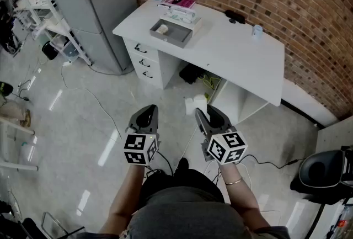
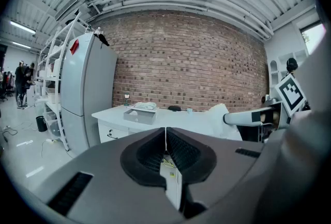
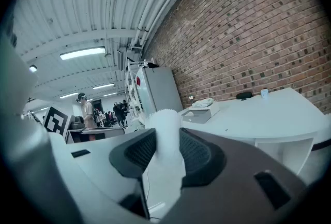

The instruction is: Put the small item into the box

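My right gripper (image 1: 203,113) is shut on a small white item (image 1: 197,104), which stands up between the jaws in the right gripper view (image 3: 166,137). My left gripper (image 1: 146,114) is shut with nothing in it, its pads meeting in the left gripper view (image 2: 165,141). The open grey box (image 1: 171,32) sits on the white desk (image 1: 231,53) some way ahead of both grippers, with a pale object inside. From the left gripper the box (image 2: 138,115) is far off, and the right gripper with the white item (image 2: 220,114) shows at the right.
A grey fridge (image 1: 96,6) and white shelving (image 1: 38,6) stand left of the desk. A pink book (image 1: 179,1), a dark object (image 1: 234,16) and a small cup (image 1: 257,31) lie on the desktop. Cables run over the floor, and a black chair (image 1: 325,169) stands at the right.
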Demonstrator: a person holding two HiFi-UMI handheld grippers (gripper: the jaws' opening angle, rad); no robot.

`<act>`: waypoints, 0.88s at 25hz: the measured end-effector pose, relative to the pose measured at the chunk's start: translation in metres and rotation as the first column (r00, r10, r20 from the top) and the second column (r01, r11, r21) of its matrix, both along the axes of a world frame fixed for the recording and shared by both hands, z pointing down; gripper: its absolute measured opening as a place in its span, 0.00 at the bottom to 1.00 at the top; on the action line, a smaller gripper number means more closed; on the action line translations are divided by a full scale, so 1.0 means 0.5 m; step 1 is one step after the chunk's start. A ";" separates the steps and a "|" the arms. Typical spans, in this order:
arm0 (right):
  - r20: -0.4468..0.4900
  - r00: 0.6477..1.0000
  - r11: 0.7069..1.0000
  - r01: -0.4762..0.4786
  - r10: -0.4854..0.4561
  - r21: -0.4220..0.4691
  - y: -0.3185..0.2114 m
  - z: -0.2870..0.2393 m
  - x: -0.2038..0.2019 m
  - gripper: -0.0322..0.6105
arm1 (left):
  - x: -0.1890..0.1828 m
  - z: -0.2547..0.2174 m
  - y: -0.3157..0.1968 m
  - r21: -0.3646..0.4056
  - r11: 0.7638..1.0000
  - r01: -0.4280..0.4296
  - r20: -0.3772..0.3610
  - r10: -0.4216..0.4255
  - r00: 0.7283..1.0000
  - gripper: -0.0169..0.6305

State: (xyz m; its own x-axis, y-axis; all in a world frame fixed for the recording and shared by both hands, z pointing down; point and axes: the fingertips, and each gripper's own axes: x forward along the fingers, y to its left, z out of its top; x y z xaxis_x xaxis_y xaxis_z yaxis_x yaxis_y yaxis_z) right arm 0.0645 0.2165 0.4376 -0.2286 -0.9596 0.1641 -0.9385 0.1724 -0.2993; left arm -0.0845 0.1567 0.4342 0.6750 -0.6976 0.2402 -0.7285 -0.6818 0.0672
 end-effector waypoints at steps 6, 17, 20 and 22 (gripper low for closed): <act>0.004 1.000 1.000 0.007 -0.006 -0.006 -0.011 0.006 0.020 0.28 | 0.026 0.006 -0.008 0.000 1.000 -0.009 0.007 0.009 1.000 0.07; 0.017 1.000 1.000 0.020 -0.020 -0.020 -0.028 0.014 0.066 0.29 | 0.064 0.014 -0.024 -0.008 1.000 0.013 0.010 -0.013 1.000 0.07; 0.016 0.999 0.999 0.030 -0.030 -0.029 -0.030 0.015 0.074 0.29 | 0.074 0.011 -0.024 0.000 1.000 0.015 0.020 -0.015 1.000 0.07; 0.022 0.999 0.999 0.032 -0.031 -0.033 -0.033 0.016 0.076 0.28 | 0.076 0.007 -0.023 0.003 1.000 0.017 0.026 -0.017 1.000 0.07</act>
State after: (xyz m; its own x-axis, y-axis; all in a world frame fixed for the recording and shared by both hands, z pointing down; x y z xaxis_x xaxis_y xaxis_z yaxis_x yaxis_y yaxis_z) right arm 0.1027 0.2002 0.4459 -0.2626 -0.9460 0.1903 -0.9259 0.1914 -0.3257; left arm -0.0465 0.1451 0.4378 0.6565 -0.7096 0.2559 -0.7415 -0.6693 0.0464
